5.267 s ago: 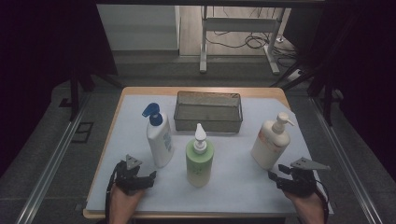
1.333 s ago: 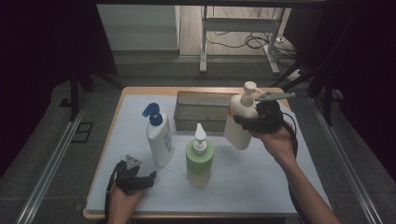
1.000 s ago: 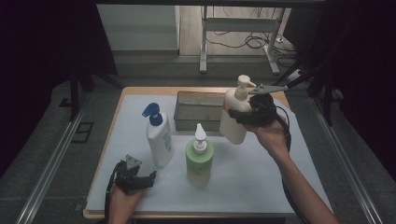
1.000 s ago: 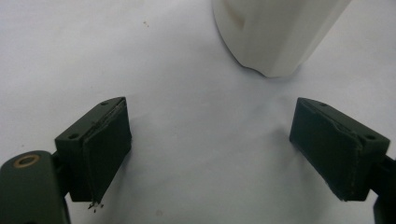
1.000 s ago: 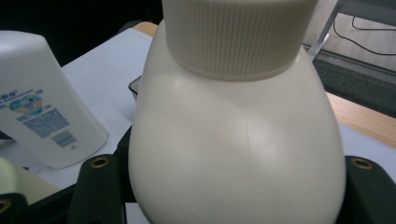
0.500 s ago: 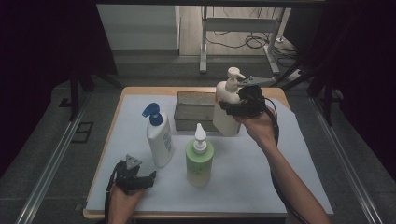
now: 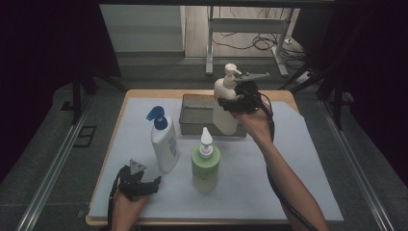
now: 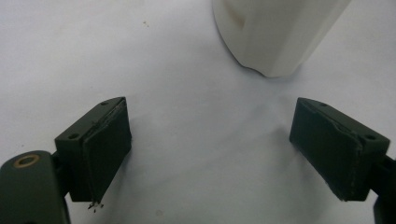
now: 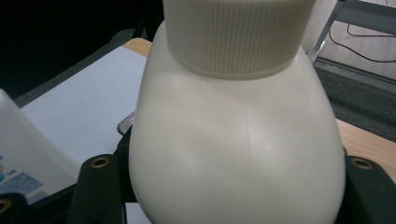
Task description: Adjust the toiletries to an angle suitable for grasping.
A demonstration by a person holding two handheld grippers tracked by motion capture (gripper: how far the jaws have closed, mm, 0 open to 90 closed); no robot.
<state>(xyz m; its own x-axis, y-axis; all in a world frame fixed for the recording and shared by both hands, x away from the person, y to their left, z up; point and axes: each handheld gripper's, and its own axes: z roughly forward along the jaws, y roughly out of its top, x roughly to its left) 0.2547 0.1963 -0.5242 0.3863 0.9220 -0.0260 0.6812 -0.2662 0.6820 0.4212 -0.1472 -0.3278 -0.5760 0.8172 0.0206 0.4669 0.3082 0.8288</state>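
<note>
My right gripper (image 7: 230, 104) is shut on a cream pump bottle (image 7: 225, 103) and holds it upright in the air over the right part of a dark mesh basket (image 7: 195, 115) at the back of the table. In the right gripper view the cream bottle (image 9: 236, 140) sits between the two jaws. My left gripper (image 7: 144, 185) rests open near the table's front left. Its black fingers (image 8: 100, 144) stand wide apart over the white sheet, with nothing between them. The base of a white bottle (image 8: 275, 32) stands just ahead of it.
A white bottle with a blue pump (image 7: 162, 139) and a green bottle with a white top (image 7: 205, 161) stand on the white sheet (image 7: 269, 178), in front of the basket. A metal frame (image 7: 240, 29) and cables lie on the floor beyond the table.
My right gripper took the cream bottle from the table's right side, lifted it, and carried it left and back to above the basket. The left gripper has stayed still.
</note>
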